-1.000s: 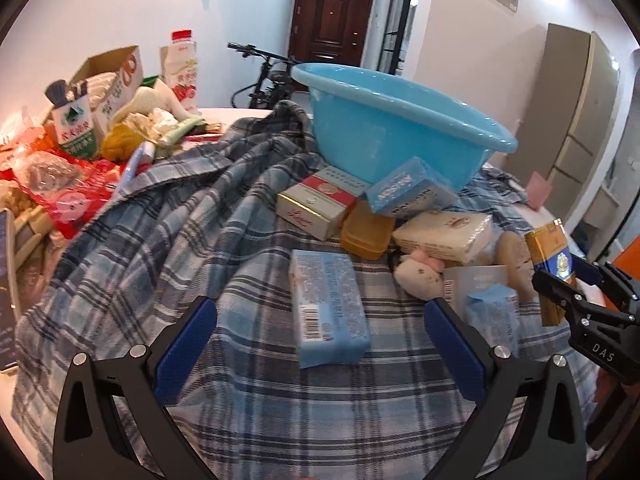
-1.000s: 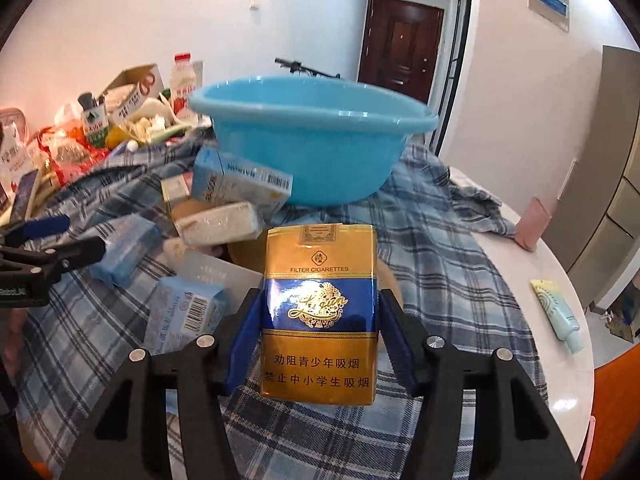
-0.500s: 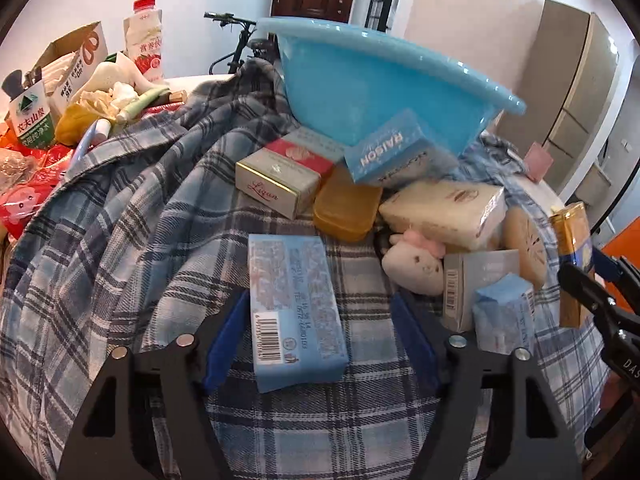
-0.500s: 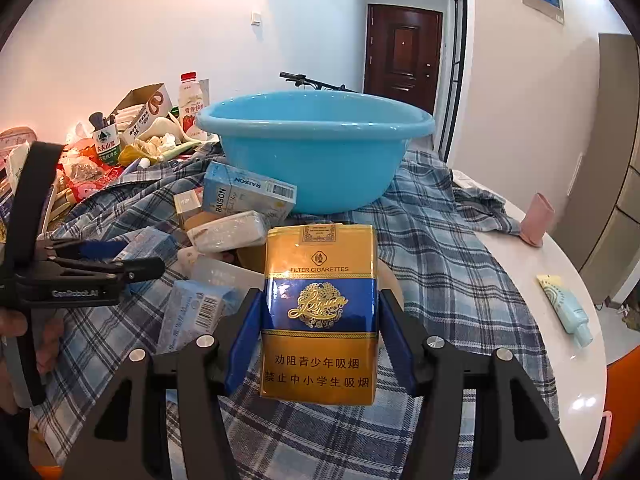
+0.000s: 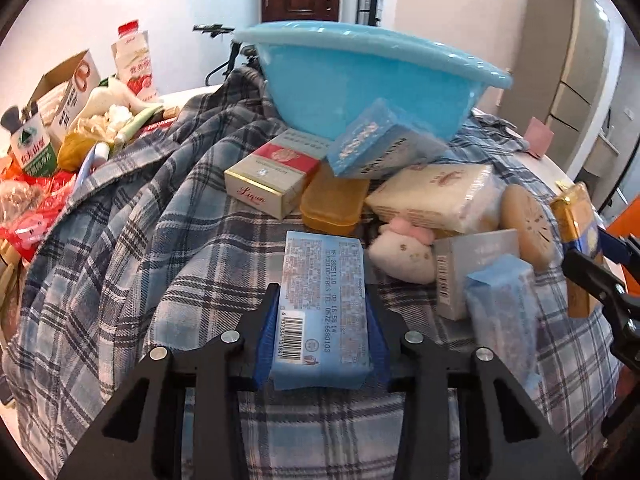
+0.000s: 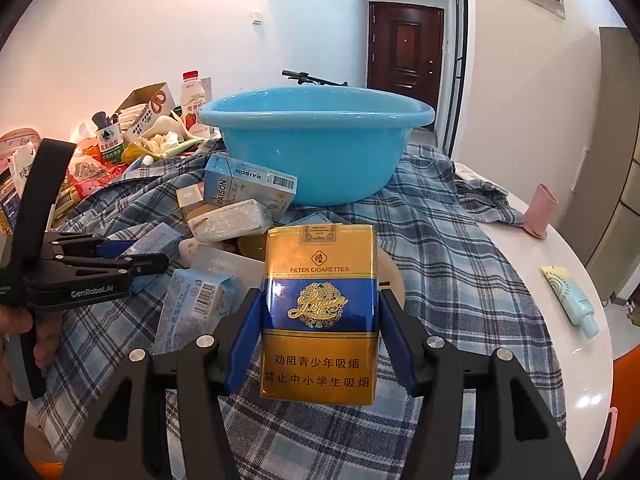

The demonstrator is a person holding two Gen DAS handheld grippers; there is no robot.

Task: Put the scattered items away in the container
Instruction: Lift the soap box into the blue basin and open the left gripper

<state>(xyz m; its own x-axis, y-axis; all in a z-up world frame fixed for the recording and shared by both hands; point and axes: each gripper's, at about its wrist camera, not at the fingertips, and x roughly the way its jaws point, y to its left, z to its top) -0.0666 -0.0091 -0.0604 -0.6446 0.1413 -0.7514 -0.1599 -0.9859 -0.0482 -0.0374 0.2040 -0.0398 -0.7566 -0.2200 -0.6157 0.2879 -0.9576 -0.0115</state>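
While the pale blue tissue pack lies flat on the plaid shirt with its barcode end toward you, your left gripper has its blue pads pressed on the pack's two long sides, so you are clamped on it. Expect it to be light and soft: a film wrapper over folded paper, which will give under the pads and may slide if you squeeze only the slack film. You have it near the close end; as I judge it, the far end may droop once lifted, so keep the pack level and move without jerks.

Your right gripper is closed on the gold and blue cigarette pack, held upright by its narrow sides above the shirt. That one is stiff card, light, with a glossy wrap, so it can crush at the corners or slip; a grip low on the sides, as you have, looks sound.

Just beyond the tissue pack lie more loose items: a red and white cigarette box, an amber plastic case, a small plush toy. The blue basin stands behind them on the shirt, its rim well above the pile, so both packs must go up and over it.
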